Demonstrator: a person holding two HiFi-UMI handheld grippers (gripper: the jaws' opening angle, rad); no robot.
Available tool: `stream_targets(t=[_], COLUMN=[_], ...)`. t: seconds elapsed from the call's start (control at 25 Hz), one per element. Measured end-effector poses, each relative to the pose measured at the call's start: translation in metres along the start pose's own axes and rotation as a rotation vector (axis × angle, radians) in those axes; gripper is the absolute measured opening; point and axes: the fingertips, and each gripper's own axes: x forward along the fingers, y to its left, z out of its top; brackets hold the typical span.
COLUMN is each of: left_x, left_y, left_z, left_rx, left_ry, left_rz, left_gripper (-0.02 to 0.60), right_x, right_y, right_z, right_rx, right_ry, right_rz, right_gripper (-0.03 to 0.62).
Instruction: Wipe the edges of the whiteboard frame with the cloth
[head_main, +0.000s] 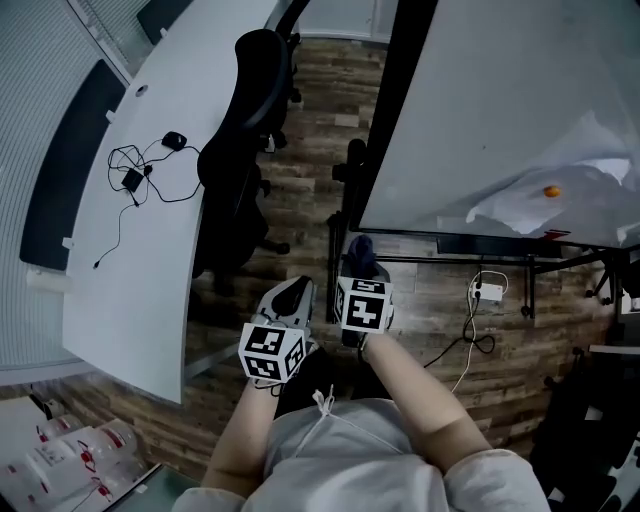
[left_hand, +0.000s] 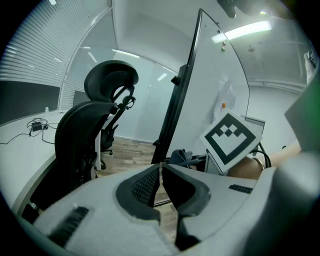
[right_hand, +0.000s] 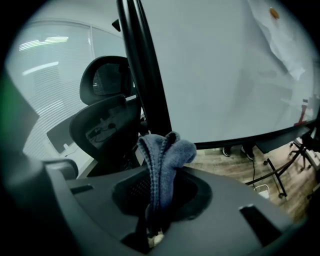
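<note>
1. The blue cloth (right_hand: 167, 150) is being pinched, folded and upright, by the right tongs (right_hand: 159, 175), which are closed tightly on it.
2. It is being held just beside the black whiteboard frame (right_hand: 142, 70), near the lower corner.
3. The left tongs (left_hand: 160, 175) are being kept closed to a slit, with nothing between them.

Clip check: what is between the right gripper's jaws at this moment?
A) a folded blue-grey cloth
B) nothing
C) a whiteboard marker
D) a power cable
A: in the right gripper view, the right gripper is clamped on the blue-grey cloth, which sticks up from between its jaws.
</note>
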Motion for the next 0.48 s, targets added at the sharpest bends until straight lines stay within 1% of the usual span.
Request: stream_targets(t=[0.16,0.24,0.32,0.48], left_x=[0.005,0.011,0.018,0.028], left_y=[-0.024,-0.045,-0.073,-0.129], left_z=[0.010,0.012,0.016,0.034], left_rx=[0.007,0.002,0.013,0.050], left_ry=[-0.031,-0.036,-0.047,-0.103], left_rz=[0.010,0.008,-0.017,-0.070], left_gripper=[0.032,0.032,0.032,0.032], right_x=[-0.029,-0.047,-0.068,-0.112], right_y=[-0.019,-0.036,-0.058,-0.102], right_z=[-0.002,0.000,0.005,0.020], right_rx=[-0.069,-0.085,-0.108,-0.170], right_ry=[-0.023,-0.036,-0.072,-0.167], right_rz=[0.047,0.072,0.083,0.097], right_gripper=[0.065,0.064,0.064,0.064])
